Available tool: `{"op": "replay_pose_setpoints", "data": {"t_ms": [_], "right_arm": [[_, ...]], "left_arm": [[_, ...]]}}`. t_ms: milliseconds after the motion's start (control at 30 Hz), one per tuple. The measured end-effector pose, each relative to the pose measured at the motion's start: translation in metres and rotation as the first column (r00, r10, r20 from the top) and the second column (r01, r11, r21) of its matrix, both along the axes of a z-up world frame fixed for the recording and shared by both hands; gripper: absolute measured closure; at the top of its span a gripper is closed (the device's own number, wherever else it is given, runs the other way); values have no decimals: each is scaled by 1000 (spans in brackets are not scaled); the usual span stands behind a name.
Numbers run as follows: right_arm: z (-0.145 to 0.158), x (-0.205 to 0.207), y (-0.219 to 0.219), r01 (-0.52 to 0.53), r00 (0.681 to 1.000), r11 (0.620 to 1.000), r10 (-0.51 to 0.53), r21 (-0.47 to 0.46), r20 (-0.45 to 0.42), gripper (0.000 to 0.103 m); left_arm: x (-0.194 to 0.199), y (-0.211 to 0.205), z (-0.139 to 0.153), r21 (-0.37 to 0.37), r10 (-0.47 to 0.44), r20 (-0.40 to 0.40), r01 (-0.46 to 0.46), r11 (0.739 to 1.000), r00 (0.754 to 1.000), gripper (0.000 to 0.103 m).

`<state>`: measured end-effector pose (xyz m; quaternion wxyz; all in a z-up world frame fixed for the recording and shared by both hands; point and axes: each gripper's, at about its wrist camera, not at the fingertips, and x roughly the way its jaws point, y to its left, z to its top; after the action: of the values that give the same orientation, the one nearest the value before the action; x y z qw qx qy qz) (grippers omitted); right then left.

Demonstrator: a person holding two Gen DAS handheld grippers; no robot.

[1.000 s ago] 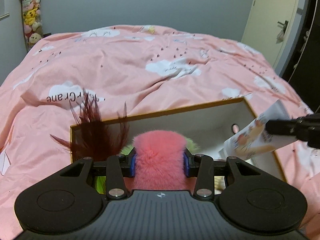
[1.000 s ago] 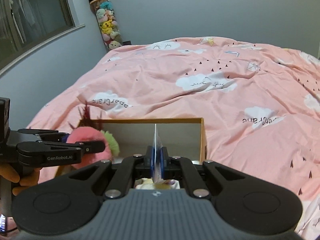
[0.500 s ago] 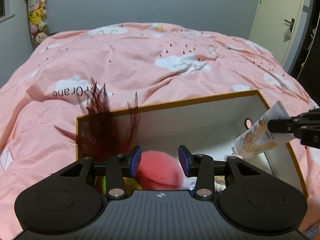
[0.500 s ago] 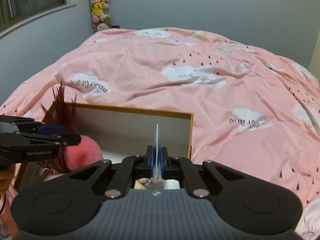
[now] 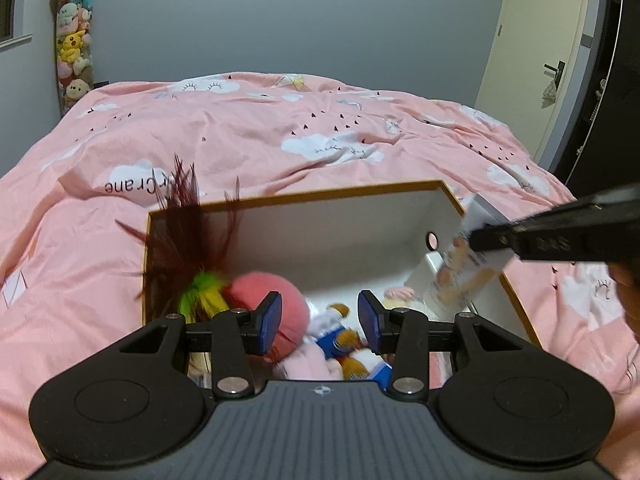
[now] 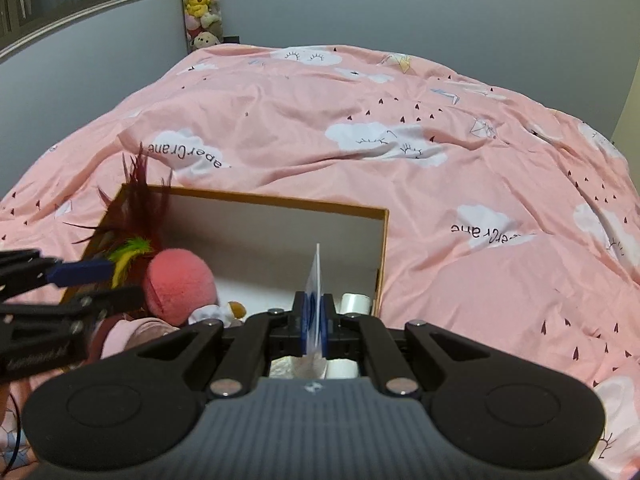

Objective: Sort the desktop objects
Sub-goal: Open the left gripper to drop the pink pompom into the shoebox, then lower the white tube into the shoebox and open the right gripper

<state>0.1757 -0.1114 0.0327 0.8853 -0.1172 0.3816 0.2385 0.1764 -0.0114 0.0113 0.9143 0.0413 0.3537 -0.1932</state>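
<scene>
Across the bed, a pink duvet (image 5: pixel 320 148) printed "PaperCrane"; grey walls, plush column (image 5: pixel 74 44) far left. Box (image 5: pixel 320 194) nearby; left tongs (image 5: pixel 319 317) released above, right tongs (image 6: pixel 316 320) clenching a tube (image 5: pixel 460 276).

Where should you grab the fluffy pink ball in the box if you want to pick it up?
Grab the pink ball round its middle, coming down from above. It is round and soft, so it squeezes anywhere, but the box walls and the feathers beside it block the sides; only the top is clear.
</scene>
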Motion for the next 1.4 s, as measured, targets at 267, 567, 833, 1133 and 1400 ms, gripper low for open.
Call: {"op": "replay_pose_setpoints", "data": {"t_ms": [267,567,833,1133,1400], "right_arm": [[-7,10,9,13,1000,1000,-12,-25,20,97],[-30,12,26,-11,1000,994,13,-107,15,97],[-34,4,31,-34,998,990,39,-140,39,97],[-58,5,39,-38,999,981,41,-188,10,97],[-57,4,34,-13,1000,988,14,-151,3,94]], "left_arm": [[-9,4,-10,-14,19,-41,-19,1000,999,54],[-12,5,-13,-25,15,-51,-17,1000,999,54],[-14,1,-16,-22,11,-66,-12,1000,998,54],[-18,0,-15,-18,11,-70,-12,1000,998,53],[-20,0,-13,-16,23,-71,-24,1000,997,53]]}}
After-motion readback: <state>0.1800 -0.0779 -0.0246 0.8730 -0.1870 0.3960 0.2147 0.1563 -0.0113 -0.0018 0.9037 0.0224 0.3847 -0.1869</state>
